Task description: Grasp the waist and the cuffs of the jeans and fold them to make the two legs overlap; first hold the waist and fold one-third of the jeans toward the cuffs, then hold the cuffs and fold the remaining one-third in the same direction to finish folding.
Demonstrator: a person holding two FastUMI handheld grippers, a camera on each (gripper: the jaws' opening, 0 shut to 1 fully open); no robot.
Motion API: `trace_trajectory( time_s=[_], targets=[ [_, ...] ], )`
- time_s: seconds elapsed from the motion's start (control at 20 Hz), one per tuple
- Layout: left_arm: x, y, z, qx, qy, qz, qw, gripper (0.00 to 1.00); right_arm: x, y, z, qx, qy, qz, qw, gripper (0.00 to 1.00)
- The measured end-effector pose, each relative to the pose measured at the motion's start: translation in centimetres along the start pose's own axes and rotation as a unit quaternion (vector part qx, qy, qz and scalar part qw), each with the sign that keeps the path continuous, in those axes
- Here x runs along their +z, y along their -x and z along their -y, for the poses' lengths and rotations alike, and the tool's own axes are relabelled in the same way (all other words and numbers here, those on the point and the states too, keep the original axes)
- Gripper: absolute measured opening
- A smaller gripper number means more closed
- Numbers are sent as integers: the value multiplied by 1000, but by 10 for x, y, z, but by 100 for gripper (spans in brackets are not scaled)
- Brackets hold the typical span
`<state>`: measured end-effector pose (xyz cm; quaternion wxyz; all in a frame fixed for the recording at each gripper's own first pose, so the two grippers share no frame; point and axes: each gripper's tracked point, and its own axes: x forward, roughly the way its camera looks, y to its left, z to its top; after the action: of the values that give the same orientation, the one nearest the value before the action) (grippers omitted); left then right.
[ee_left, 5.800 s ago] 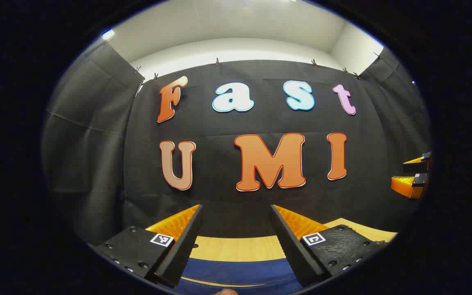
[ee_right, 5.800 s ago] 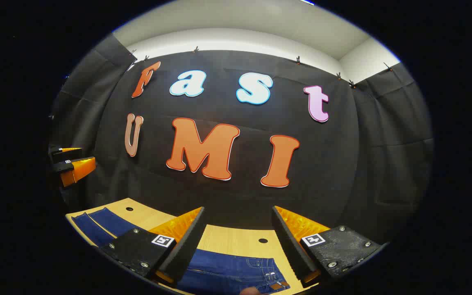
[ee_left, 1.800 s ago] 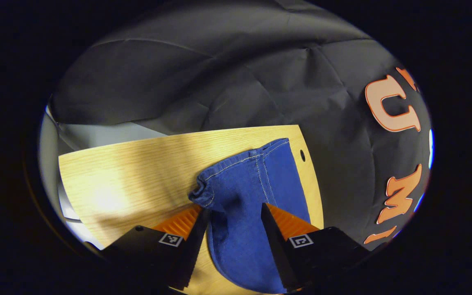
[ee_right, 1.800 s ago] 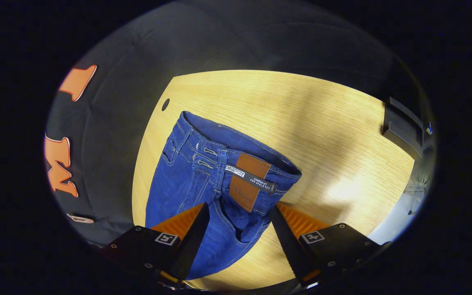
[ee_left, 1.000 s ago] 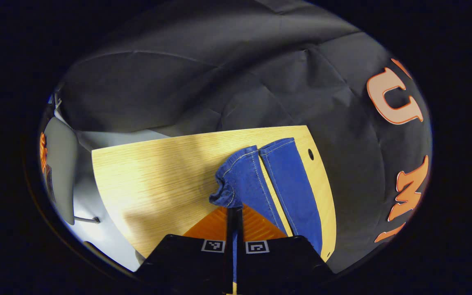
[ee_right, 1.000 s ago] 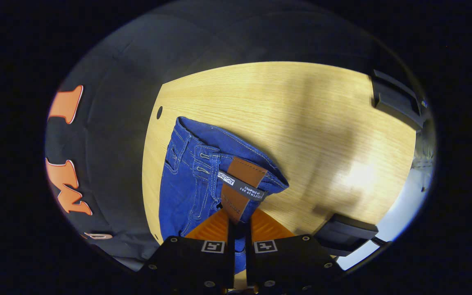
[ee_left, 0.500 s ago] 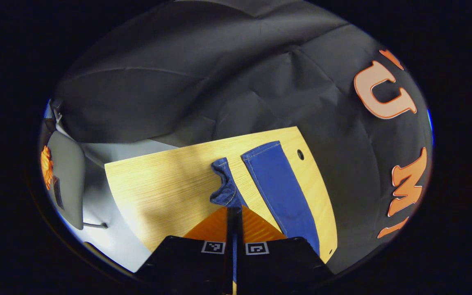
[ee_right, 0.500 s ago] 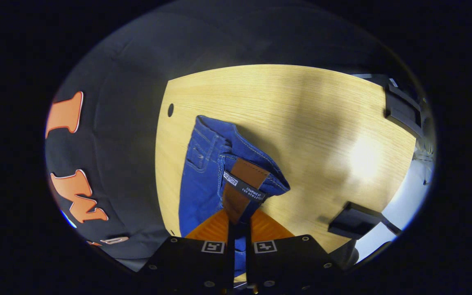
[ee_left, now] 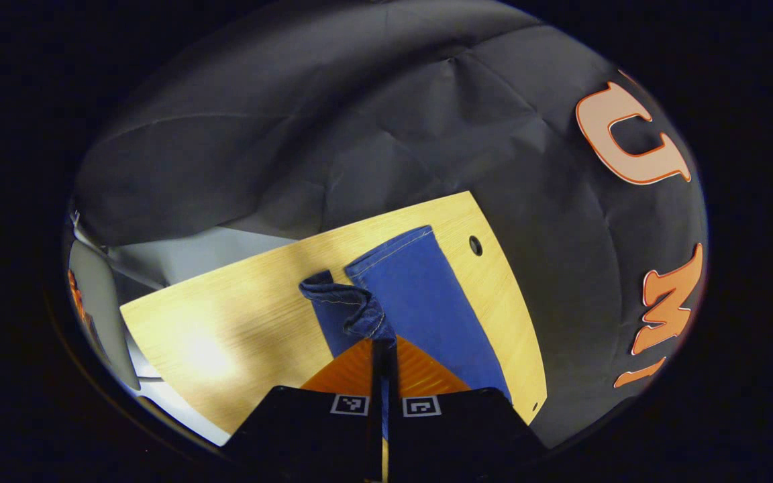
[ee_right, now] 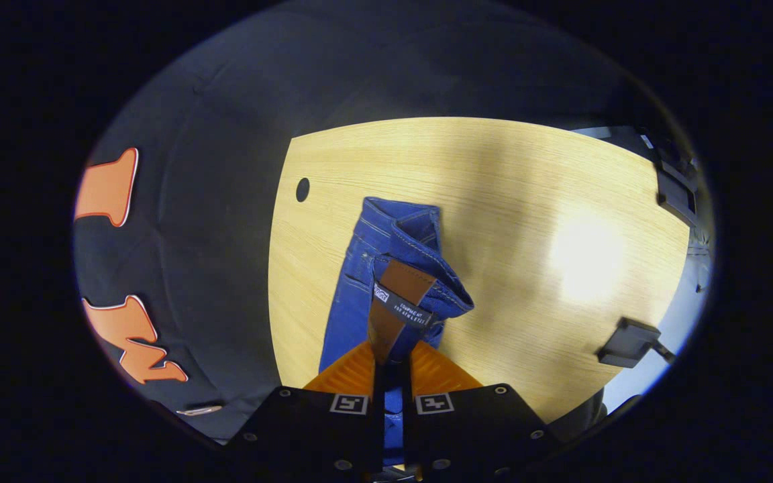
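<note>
Left gripper point(ee_left: 382, 343) pinches the cuff point(ee_left: 349, 310), right gripper point(ee_right: 391, 362) the waist point(ee_right: 420, 285) at lower centre; uneven carry risks misaligned legs.

Matt blue denim jeans point(ee_right: 359, 295) with a smooth leather patch point(ee_right: 396, 295) lie on a glossy wood-grain table point(ee_right: 527, 201).

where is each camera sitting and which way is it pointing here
Left gripper view: rides on the left gripper, looking down along its shut fingers at the pinched cuff, the other leg flat on the wooden table.
Right gripper view: rides on the right gripper, looking down along its shut fingers at the waist and its brown leather patch.
Shared: the same blue jeans, the same table with a round hole, and the black cloth wall.
</note>
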<state>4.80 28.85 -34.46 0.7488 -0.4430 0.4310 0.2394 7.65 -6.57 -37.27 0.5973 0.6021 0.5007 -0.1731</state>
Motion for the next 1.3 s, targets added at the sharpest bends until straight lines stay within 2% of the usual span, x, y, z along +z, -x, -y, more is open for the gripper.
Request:
trace_trajectory(
  time_s=[0.35,0.65,0.7,0.8,0.9,0.95,1.0,1.05,1.1,1.2,1.3],
  targets=[
    [41,-77,55,15,-34,-42,998,4,24,-46,-49,-17,-35,6,999,12],
    [62,-140,76,50,-65,-66,994,3,46,-84,-60,-53,-81,2,995,12],
    [63,-147,81,52,-65,-71,994,3,49,-91,-66,-52,-83,0,995,12],
    [59,-146,92,51,-105,-83,990,6,50,-99,-75,-58,-60,-7,997,12],
    [61,-147,107,36,-134,-68,988,18,54,-95,-83,-44,-18,-7,999,13],
    [64,-142,115,25,-144,-57,988,38,55,-90,-85,-36,3,-1,999,25],
    [68,-138,124,13,-155,-47,987,58,60,-83,-86,-22,23,10,999,47],
    [66,-126,137,4,-166,-38,985,70,66,-76,-85,-10,40,17,999,68],
    [64,-116,147,-6,-179,-31,983,82,69,-66,-82,-6,55,24,998,74],
    [55,-95,158,-19,-218,-16,976,83,75,-53,-57,-29,95,40,994,83],
    [44,-77,166,-22,-273,7,962,93,76,-47,-29,-57,131,47,989,87]
  ],
)
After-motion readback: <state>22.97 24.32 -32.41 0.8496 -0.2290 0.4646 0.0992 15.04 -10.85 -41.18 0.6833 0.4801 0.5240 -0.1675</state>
